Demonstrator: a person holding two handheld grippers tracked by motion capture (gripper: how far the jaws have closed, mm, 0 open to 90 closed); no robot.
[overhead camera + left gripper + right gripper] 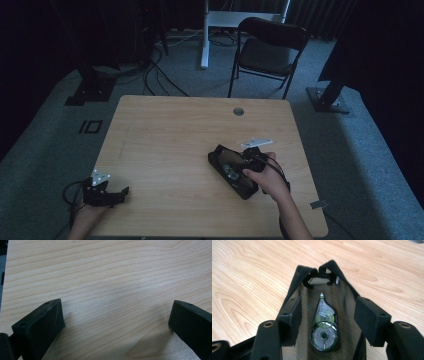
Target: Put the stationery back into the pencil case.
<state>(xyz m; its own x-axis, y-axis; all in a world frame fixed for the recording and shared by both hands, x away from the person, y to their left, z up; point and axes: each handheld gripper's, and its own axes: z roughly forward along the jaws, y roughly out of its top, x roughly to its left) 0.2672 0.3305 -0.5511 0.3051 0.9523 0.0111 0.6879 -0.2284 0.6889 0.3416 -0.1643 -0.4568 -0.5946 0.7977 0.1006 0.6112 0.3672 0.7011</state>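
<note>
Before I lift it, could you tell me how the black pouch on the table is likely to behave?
The black pouch looks like soft fabric with a sagging open mouth, so it would probably flop and fold rather than hold shape. The correction tape dispenser lies loose inside and may slide out if tipped. Both seem light and should push easily across the smooth table.

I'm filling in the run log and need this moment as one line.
right gripper: jaws open over open black pouch | correction tape roller: lies in pouch, ungripped | left gripper: open, empty, over table
</note>
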